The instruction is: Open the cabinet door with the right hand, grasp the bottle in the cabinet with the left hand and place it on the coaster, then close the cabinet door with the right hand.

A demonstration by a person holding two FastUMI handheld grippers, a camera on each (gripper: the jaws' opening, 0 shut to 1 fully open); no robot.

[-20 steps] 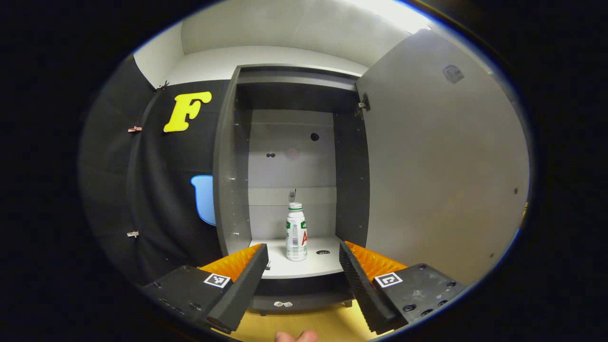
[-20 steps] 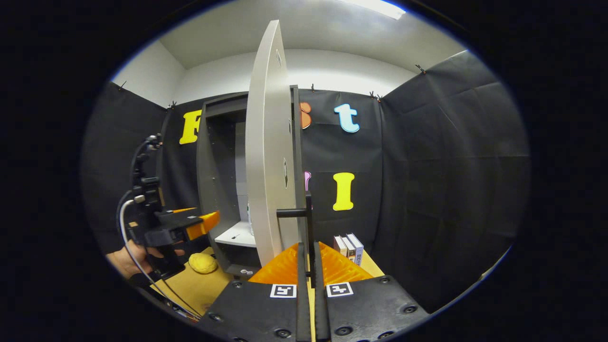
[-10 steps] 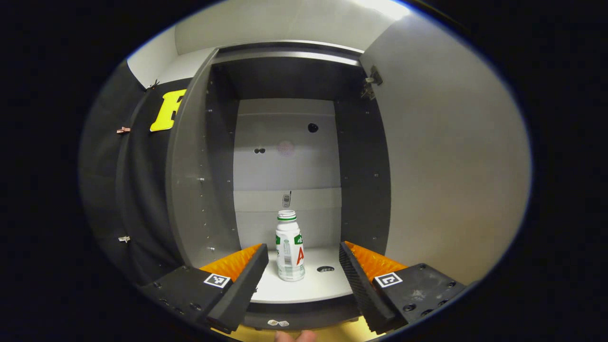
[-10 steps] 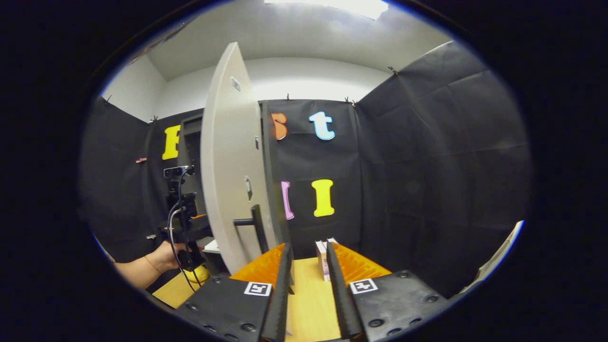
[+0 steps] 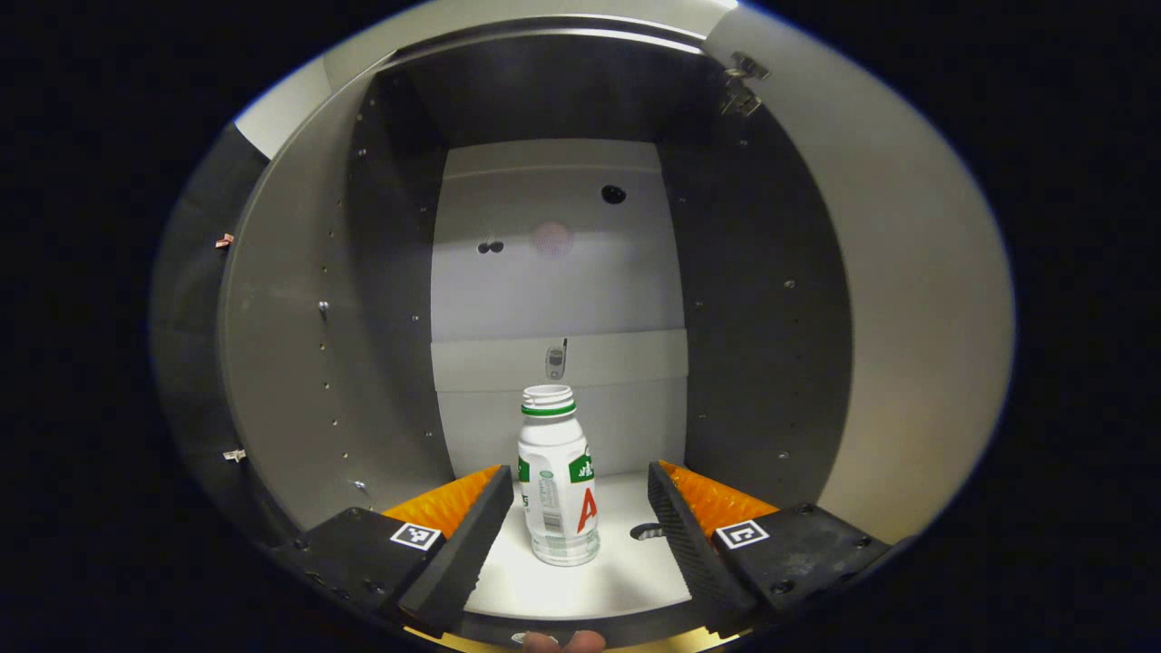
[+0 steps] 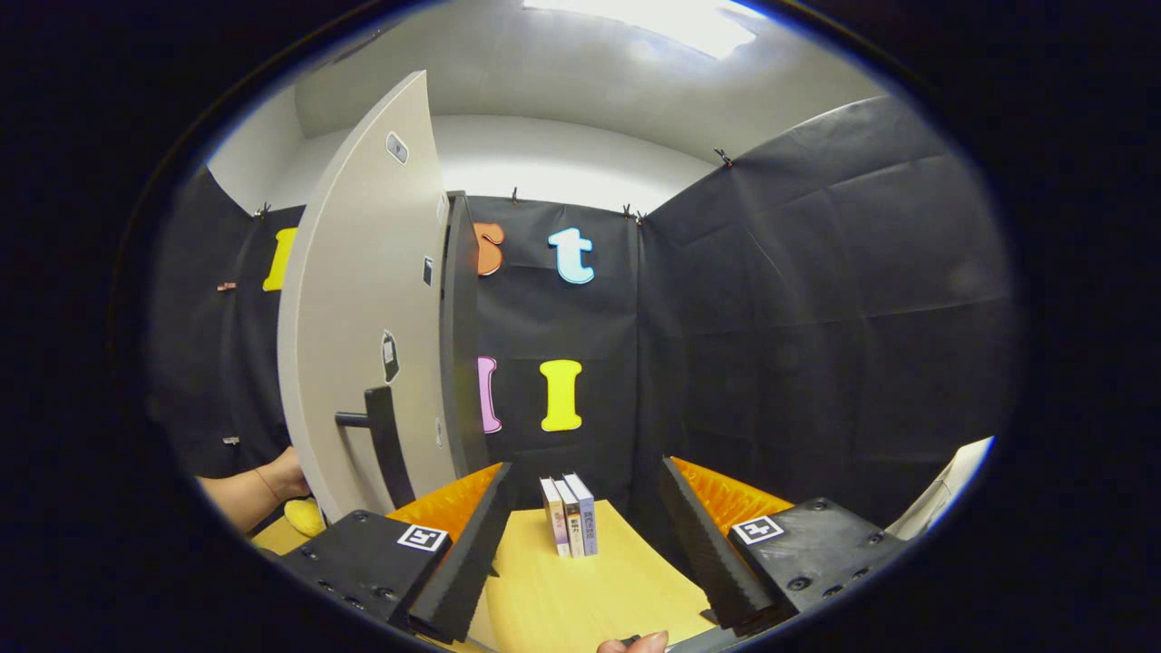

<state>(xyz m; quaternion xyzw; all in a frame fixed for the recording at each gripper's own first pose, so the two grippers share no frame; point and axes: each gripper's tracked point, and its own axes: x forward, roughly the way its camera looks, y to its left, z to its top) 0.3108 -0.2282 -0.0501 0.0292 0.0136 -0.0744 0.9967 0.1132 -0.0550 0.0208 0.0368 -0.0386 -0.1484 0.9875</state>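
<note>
**Door is open; your left gripper is lined up on the bottle**

You have one cabinet (image 5: pixel 553 272) with its single door (image 6: pixel 363 308) swung wide, so the opening step looks done and the grasp is the step in hand. Inside, on the pale shelf (image 5: pixel 599 567), one bottle (image 5: pixel 555 481) stands upright, uncapped, near the front and apart from both side walls. Your left gripper (image 5: pixel 571 503) is spread wide and empty, its two fingers flanking the bottle without touching it; the bottle sits a little nearer the left finger. The next move, I judge, calls for a short push forward, a slight nudge to centre it, then a level squeeze on the body so it does not tip.

Your right gripper (image 6: pixel 585 503) is also wide apart and holds nothing, clear of the one door handle (image 6: pixel 381 444). Beyond it, three small books (image 6: pixel 570 512) stand on the yellow table (image 6: pixel 562 599). I cannot point you to the coaster.
</note>
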